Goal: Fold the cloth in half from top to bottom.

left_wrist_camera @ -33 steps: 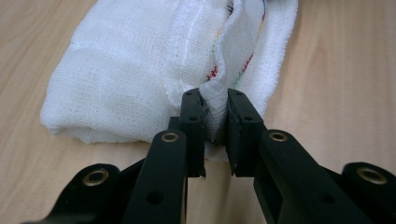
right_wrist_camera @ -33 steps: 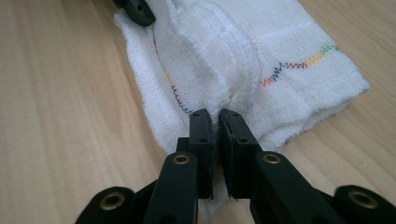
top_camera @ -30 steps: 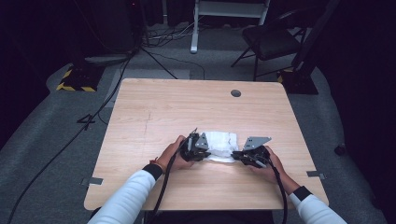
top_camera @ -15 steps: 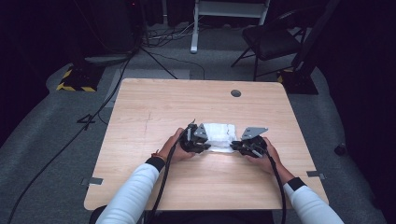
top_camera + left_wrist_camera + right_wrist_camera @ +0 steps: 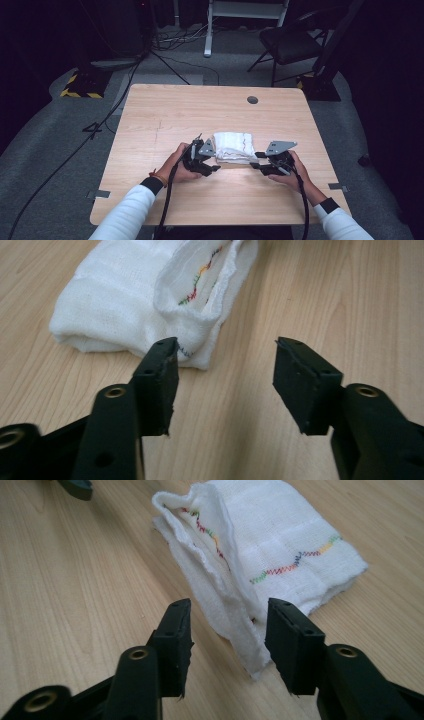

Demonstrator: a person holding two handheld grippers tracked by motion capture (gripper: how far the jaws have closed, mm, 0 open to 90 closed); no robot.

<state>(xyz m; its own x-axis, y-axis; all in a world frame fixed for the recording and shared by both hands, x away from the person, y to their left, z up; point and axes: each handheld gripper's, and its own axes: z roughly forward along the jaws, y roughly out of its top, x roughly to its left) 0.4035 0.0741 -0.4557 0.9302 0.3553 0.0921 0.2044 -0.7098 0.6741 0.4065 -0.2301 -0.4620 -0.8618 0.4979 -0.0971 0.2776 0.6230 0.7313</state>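
Your left gripper (image 5: 216, 168) sits at the left end of the folded white muslin cloth (image 5: 233, 146), and your hand (image 5: 176, 165) and the grey plate on top cover most of its body in the high view, so the jaw tips are hard to pick out there. The left gripper view settles it: the jaws have just been opening and now stand well apart with bare wood between them. The left jaw tip overlaps the cloth's (image 5: 145, 300) near corner, though you cannot tell whether it touches. The cloth's far end is cut off by the top edge of that view.

The cloth lies on the near half of the table (image 5: 200, 110), between your two grippers, folded into a thick pad with a multicoloured zigzag stitch (image 5: 295, 560) along its hem.

Your right gripper (image 5: 254, 165) sits at the cloth's right end. Its jaws have also just been opening; in the right gripper view a loose hem edge (image 5: 235, 625) lies in the gap, and the pads do not press it.

The table is pale wood with a round cable grommet (image 5: 252, 100) near the far edge. Beyond it lie grey carpet, trailing cables (image 5: 107, 120), a black chair (image 5: 290, 45) and a yellow-and-black striped base (image 5: 80, 90); the rest of the room is too dark to make out.
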